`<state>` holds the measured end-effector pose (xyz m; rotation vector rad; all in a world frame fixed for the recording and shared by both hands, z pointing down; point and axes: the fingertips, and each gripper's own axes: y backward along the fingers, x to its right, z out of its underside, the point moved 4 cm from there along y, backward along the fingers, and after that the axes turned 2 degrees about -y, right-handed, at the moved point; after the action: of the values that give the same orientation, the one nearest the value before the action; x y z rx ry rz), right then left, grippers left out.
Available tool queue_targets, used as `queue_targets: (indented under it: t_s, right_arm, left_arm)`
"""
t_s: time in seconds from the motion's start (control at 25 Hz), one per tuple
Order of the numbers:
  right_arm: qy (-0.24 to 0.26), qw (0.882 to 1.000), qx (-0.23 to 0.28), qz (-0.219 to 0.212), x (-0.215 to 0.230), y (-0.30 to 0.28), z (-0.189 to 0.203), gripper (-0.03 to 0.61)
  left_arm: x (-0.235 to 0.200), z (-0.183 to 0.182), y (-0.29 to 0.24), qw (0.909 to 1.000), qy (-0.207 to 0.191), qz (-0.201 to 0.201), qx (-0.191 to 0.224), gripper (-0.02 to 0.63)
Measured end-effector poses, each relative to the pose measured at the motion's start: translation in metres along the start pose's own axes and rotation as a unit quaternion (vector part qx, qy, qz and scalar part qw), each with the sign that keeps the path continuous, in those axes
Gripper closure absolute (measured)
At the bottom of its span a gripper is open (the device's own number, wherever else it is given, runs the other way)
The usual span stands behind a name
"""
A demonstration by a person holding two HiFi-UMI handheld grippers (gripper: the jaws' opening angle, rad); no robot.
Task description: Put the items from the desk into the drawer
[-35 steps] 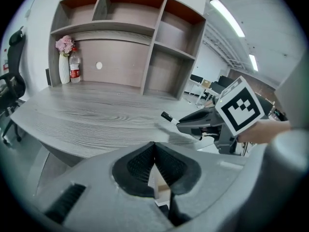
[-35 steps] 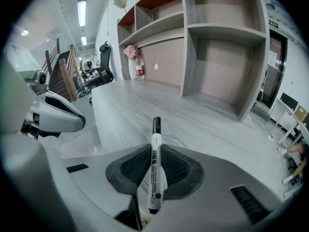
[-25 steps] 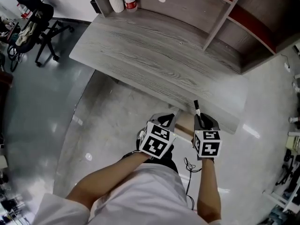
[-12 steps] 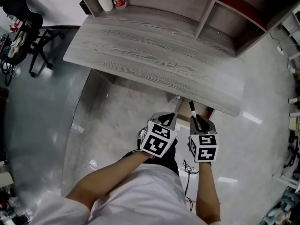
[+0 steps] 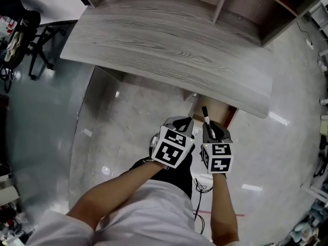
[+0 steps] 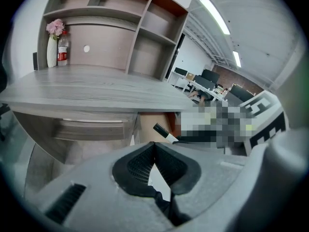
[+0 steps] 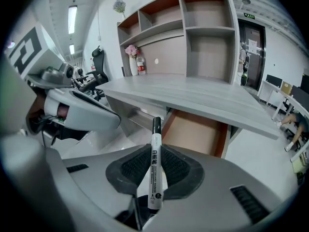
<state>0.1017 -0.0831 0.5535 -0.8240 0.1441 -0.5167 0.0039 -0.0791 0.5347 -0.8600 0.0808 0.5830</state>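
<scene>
Since the whiteboard marker [image 7: 154, 170] is pinched between the pads of the right gripper [image 5: 210, 130], with its black cap standing up past the jaw tips, the step in hand is judged to be its delivery into the open drawer [image 7: 194, 132]. The drawer is seen ahead of and below the right gripper, drawn out from under the front edge of the desk [image 7: 190, 94], and its wooden floor is bare where it shows. The left gripper [image 6: 154, 150] is held just beside the right one with its jaws pressed together on nothing, and no part in the drop is required of it. The marker would best be carried forward until it hangs over the drawer floor, kept clear of the desk edge above, which could be struck by the cap if the gripper were raised. The tips should be lowered and tilted so that the marker is laid nearly flat before the jaws are spread. Released upright from a height, it would likely bounce or roll toward the drawer wall.
</scene>
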Motion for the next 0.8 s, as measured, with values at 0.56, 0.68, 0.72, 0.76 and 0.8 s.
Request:
queue_targets:
  t_s: [0.56, 0.68, 0.72, 0.76, 0.8]
  right_arm:
    - [-0.013, 0.999, -0.021, -0.028, 0.034, -0.071, 0.012, 0.521]
    - [-0.013, 0.999, -0.025, -0.031, 0.039, -0.085, 0.011, 0.52]
    - [-0.012, 0.999, -0.029, -0.031, 0.041, -0.09, 0.011, 0.52]
    - [-0.011, 0.999, -0.033, -0.031, 0.043, -0.094, 0.012, 0.52]
    - [-0.009, 0.999, -0.038, -0.031, 0.044, -0.098, 0.014, 0.52]
  left_arm:
    - [-0.016, 0.004, -0.027, 0.9986, 0.03, -0.037, -0.021, 0.612]
    - [-0.019, 0.003, -0.03, 0.9981, 0.037, -0.044, -0.022, 0.612]
    - [-0.02, 0.002, -0.031, 0.9979, 0.039, -0.046, -0.022, 0.612]
    - [-0.022, 0.002, -0.032, 0.9978, 0.041, -0.048, -0.022, 0.612]
    - [-0.023, 0.003, -0.033, 0.9976, 0.044, -0.049, -0.022, 0.612]
